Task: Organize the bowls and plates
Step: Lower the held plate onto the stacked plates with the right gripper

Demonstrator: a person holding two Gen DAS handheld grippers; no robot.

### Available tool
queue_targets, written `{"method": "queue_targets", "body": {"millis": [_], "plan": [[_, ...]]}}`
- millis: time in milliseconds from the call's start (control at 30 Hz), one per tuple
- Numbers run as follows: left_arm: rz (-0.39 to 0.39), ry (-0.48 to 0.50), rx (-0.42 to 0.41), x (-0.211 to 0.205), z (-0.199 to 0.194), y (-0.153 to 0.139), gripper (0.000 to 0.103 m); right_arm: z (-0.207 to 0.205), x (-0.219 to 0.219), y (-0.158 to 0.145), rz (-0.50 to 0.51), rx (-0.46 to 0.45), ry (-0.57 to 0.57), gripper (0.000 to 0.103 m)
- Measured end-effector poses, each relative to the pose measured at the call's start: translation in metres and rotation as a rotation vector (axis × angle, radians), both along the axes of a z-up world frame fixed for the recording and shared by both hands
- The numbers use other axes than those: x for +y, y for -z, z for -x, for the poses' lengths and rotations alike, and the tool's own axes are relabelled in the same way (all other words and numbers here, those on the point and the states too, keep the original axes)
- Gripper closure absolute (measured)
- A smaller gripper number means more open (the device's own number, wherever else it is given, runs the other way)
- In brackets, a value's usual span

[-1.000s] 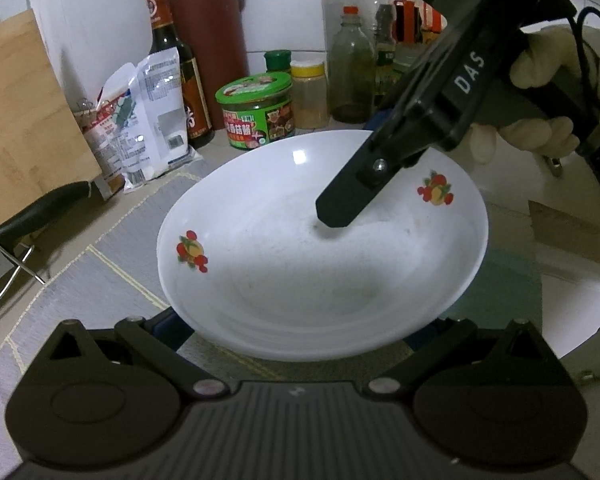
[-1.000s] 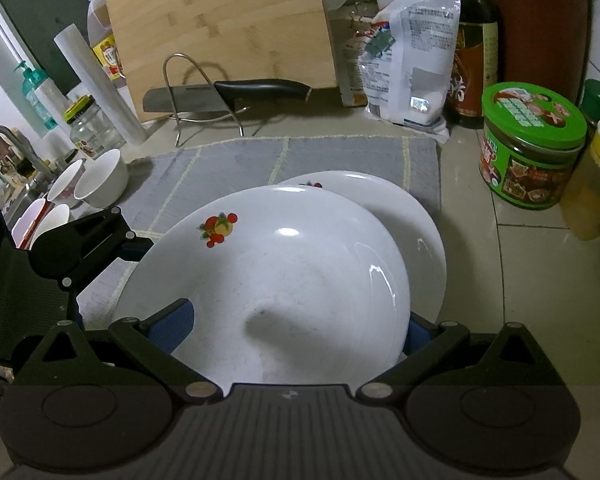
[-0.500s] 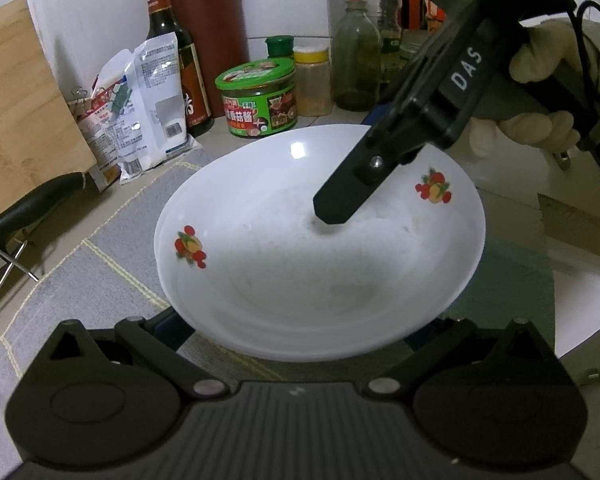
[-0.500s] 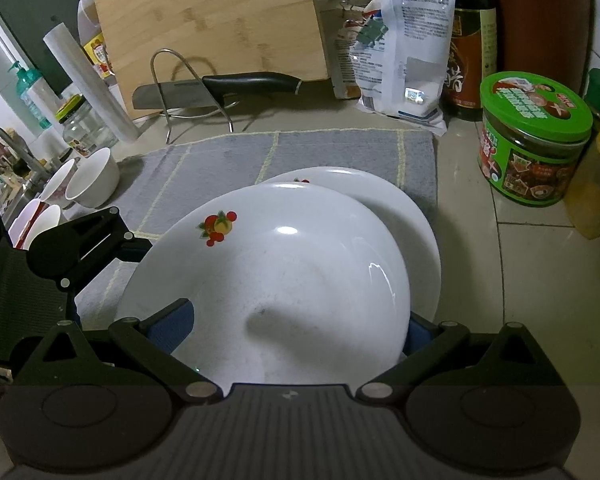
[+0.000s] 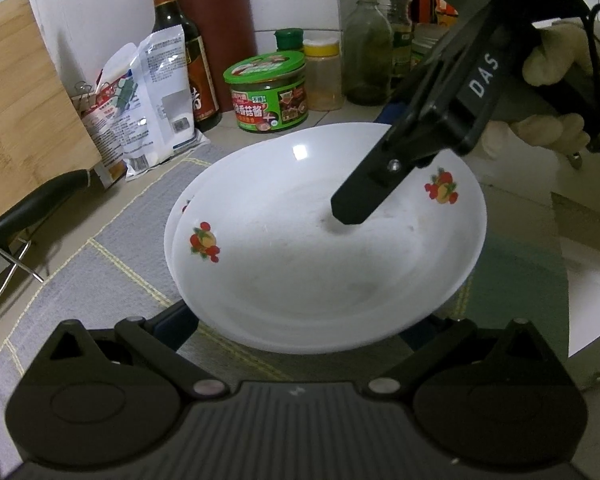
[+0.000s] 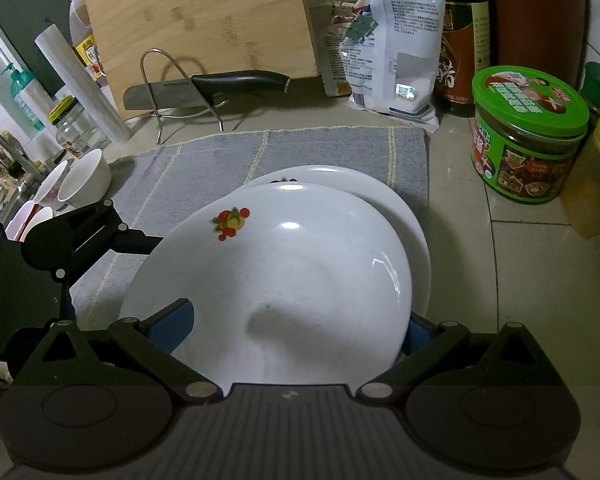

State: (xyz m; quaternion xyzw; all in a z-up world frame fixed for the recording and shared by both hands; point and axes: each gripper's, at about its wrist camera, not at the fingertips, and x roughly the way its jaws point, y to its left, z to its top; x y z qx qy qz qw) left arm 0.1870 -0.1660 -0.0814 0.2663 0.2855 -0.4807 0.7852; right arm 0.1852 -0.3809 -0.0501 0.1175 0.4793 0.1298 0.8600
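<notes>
A white plate with fruit decals (image 5: 320, 264) hangs tilted just over a second, matching plate (image 6: 380, 196) that lies on the grey mat (image 6: 320, 148). My right gripper (image 6: 294, 328) is shut on the upper plate (image 6: 300, 260) at its near rim. One finger (image 5: 364, 200) lies across the inside and the other is hidden beneath. My left gripper (image 5: 298, 320) is open, its fingers spread under the opposite rim; one finger (image 6: 132, 238) reaches that rim from the left. A gloved hand (image 5: 552, 60) holds the right gripper.
Small white bowls (image 6: 86, 180) lie at the mat's left end by the sink. A knife (image 6: 228, 80) rests on a wire stand before a bamboo board (image 6: 204, 20). A white bag (image 6: 396, 40), a green jar (image 6: 528, 132) and bottles crowd the back right.
Both grippers and the upper plate have moved together toward the lower plate. The offset between the two plates has shrunk, and the lower plate's rim now shows in the left wrist view.
</notes>
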Motion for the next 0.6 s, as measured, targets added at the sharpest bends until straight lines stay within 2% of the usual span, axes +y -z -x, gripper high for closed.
{"method": "queue_targets", "body": {"millis": [267, 600], "plan": [[-0.016, -0.003, 0.005, -0.002, -0.002, 0.0, 0.001, 0.0, 0.002, -0.001, 0.006, 0.009, 0.003, 0.0], [-0.077, -0.011, 0.028, -0.012, -0.004, -0.003, 0.001, 0.0, 0.001, -0.002, -0.002, 0.011, 0.013, 0.0]]}}
